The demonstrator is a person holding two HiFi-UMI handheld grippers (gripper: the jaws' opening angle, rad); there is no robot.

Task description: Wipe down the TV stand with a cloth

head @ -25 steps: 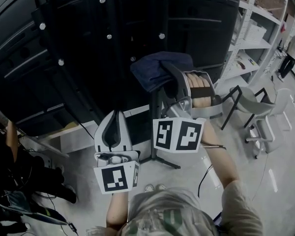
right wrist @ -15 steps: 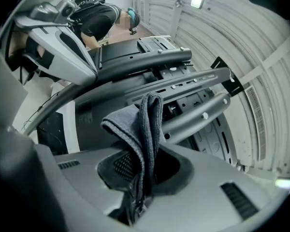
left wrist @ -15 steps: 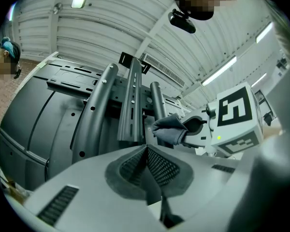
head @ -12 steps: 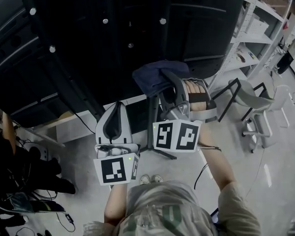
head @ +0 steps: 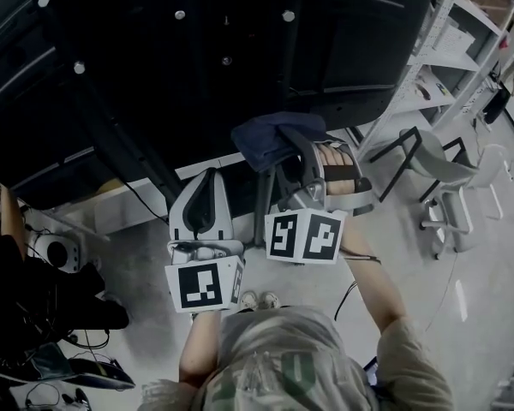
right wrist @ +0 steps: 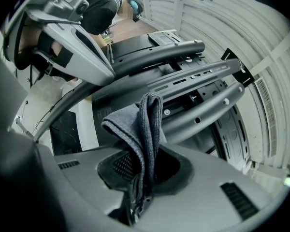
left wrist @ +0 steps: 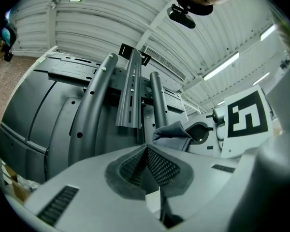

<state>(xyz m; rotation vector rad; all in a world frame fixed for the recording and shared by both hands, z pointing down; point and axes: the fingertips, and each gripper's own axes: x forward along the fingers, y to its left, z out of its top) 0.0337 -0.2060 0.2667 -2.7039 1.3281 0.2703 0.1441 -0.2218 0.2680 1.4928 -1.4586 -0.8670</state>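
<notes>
Grey floor and metal shelving surround the back of a tall TV stand, whose curved tubes and slotted centre rail fill both gripper views. The right hand-held gripper is raised towards those rails, jaws pinched tight on a folded dark cloth. The cloth's free fold stands up beyond the tips, probably so that it can be pressed flat along a tube. It hangs close to the frame, though contact cannot be made out. The left hand-held gripper waits lower, fully closed on nothing, apparently spare.
</notes>
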